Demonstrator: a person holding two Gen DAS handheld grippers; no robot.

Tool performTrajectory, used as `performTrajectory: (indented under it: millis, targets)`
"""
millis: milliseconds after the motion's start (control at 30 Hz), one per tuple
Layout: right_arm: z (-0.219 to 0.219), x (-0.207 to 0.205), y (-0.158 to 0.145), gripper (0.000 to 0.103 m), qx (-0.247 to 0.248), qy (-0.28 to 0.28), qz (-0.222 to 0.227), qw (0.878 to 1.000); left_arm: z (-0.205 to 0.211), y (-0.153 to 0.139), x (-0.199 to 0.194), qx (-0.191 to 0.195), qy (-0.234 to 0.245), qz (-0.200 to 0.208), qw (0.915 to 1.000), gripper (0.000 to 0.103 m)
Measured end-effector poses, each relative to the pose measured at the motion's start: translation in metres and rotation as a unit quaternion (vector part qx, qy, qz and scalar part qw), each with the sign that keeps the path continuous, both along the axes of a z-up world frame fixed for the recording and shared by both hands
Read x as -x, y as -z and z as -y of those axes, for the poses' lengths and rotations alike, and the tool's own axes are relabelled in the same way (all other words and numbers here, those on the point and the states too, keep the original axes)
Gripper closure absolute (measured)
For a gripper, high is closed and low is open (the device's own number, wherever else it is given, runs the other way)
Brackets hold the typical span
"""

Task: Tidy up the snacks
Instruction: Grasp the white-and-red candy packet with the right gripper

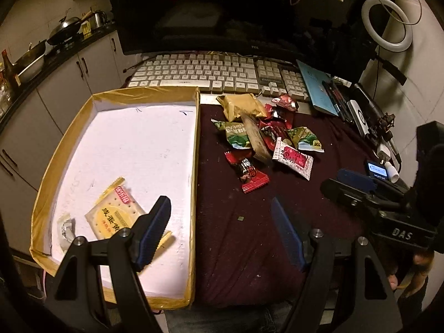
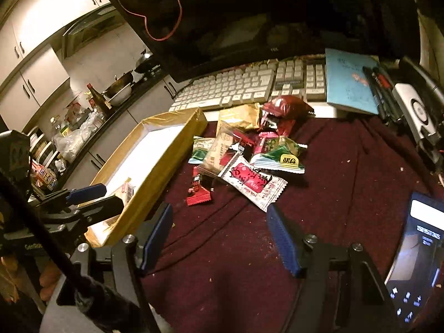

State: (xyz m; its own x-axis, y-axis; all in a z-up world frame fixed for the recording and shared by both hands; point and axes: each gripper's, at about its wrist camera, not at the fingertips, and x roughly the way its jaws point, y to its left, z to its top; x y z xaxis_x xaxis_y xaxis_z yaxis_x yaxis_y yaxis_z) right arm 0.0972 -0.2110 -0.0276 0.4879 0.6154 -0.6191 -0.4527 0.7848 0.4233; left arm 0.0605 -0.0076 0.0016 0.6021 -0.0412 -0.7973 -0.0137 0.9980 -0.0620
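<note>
Both tools gape empty: left tool [image 1: 222,227] straddles box wall [image 1: 196,149]; right tool [image 2: 222,236] faces snack pile [image 2: 249,149]; keyboard [image 1: 211,73] behind.

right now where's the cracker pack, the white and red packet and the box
cracker pack [image 1: 115,216], left wrist view, middle of its yellow face
white and red packet [image 2: 254,184], right wrist view, its printed centre
box [image 1: 197,138], left wrist view, its right wall

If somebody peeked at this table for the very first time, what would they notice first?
Probably the heap of shiny snack packets in red, green and gold on the dark red cloth, just in front of the white keyboard. Next, the big tray with yellow taped edges to the left, holding a yellow cracker packet near its front. Both grippers, left gripper and right gripper, are open and empty.
</note>
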Motion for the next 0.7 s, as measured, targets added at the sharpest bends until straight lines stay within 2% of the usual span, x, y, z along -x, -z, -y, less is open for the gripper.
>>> performTrajectory:
  millis: [167,300,467,700]
  targets:
    - [-0.010,-0.025,0.005,0.033,0.007,-0.013,-0.023,1.000,-0.003,0.001,-0.003,0.011,-0.009,-0.002,0.9999,0.028]
    - [-0.020,-0.049,0.007,0.033,0.038,-0.004,-0.027,0.999,-0.004,0.002,-0.003,0.014,-0.007,-0.001,0.9999,0.028]
    - [-0.030,-0.070,0.019,0.033,0.038,-0.023,-0.051,0.998,-0.006,0.003,-0.003,0.017,-0.006,-0.002,0.9998,0.028]
    - [-0.032,-0.037,0.024,0.036,0.070,-0.022,-0.042,0.996,-0.011,0.005,-0.003,0.024,-0.008,-0.007,0.9996,0.028]
